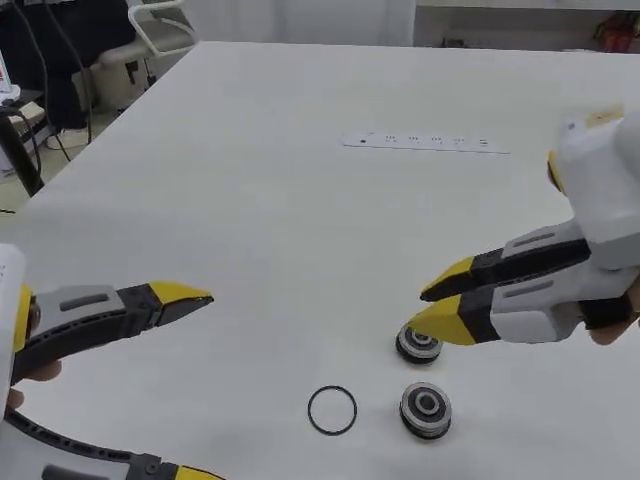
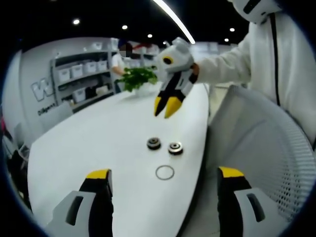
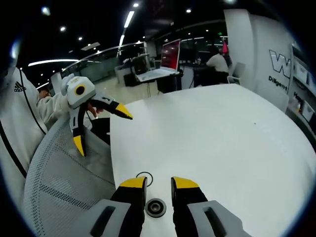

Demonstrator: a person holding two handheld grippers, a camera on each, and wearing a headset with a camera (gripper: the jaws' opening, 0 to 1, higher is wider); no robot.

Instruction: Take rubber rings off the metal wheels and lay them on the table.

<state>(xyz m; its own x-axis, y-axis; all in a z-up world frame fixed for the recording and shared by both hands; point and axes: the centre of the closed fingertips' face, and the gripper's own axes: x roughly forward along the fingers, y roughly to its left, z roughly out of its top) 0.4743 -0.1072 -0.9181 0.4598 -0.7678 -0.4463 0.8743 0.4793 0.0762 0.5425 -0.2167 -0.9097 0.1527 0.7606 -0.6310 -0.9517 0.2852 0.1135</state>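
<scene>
The right gripper (image 1: 416, 309) hangs with jaws slightly parted and holding nothing, over one wheel (image 1: 418, 345). Its own view frames that wheel between the jaws, while the left gripper view shows the gripper raised off the surface (image 1: 300, 200). The left gripper (image 1: 196, 385) gapes wide and empty. A ring (image 1: 331, 410) lies flat beside the second wheel (image 1: 425, 410).

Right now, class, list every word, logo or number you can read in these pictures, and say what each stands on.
"W": large letter on the wall, rest cut off.
"Diligent": smaller print beneath it, same wall.
"adidas": on the white jacket, tiny, probably.
Flat strip on the table: marks too small to read.
</scene>
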